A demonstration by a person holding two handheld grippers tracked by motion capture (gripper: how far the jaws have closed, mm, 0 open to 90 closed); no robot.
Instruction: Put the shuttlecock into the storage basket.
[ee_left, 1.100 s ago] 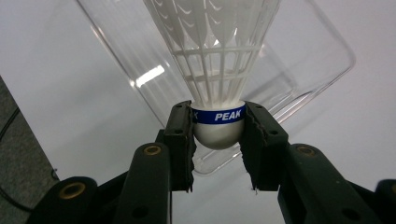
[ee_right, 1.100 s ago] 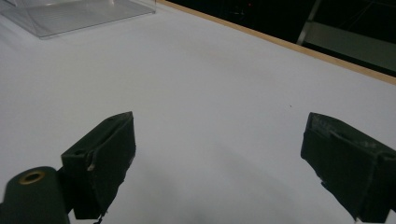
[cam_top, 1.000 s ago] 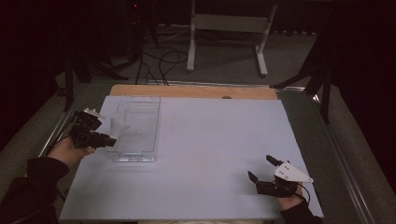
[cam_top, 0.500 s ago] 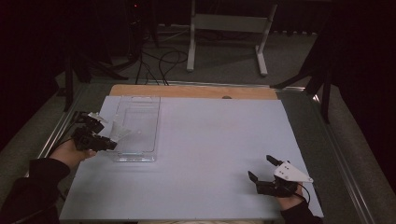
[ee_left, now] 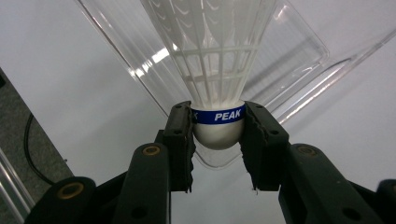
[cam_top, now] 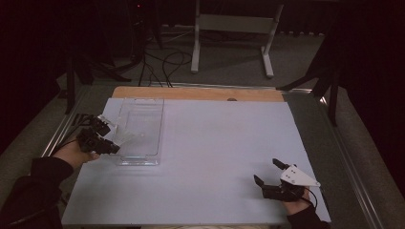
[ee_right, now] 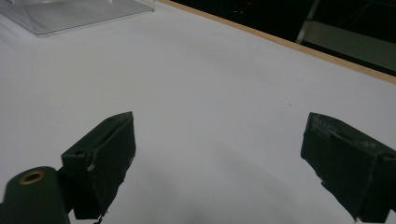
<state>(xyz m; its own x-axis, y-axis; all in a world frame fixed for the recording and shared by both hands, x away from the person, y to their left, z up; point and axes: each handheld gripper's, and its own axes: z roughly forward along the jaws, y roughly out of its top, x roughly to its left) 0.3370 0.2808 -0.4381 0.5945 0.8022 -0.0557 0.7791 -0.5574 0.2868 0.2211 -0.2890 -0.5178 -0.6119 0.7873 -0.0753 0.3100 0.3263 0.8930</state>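
Here the left gripper (cam_top: 111,138) comes in from the left edge of the white table (cam_top: 210,157), held in a hand (cam_top: 71,153) whose dark sleeve (cam_top: 28,191) reaches down to the bottom corner of the high view. It lies nearly level and points toward the tray (cam_top: 139,131), a clear plastic one standing on the left part of the table. Its jaws are clamped on a shuttlecock (ee_left: 215,70), one pad on each side of the white cork, at the blue band. In the left gripper view (ee_left: 217,140) the white feathers fan away from the jaws over the tray's near corner (ee_left: 299,46), and the cork hangs just above that corner's rim; in the high view the shuttlecock (cam_top: 128,140) lies across the tray's left wall, feathers over the inside.

The right gripper (cam_top: 268,174) rests low, well apart from the tray, at the table's near right corner, with its grey plate on top and a hand (cam_top: 298,206) behind it. Its jaws stand wide apart with nothing between them; in the right gripper view (ee_right: 219,154) bare table shows between the pads, and the tray (ee_right: 70,14) lies far off at the upper left.

The blue band reads "PEAK" in white capitals.
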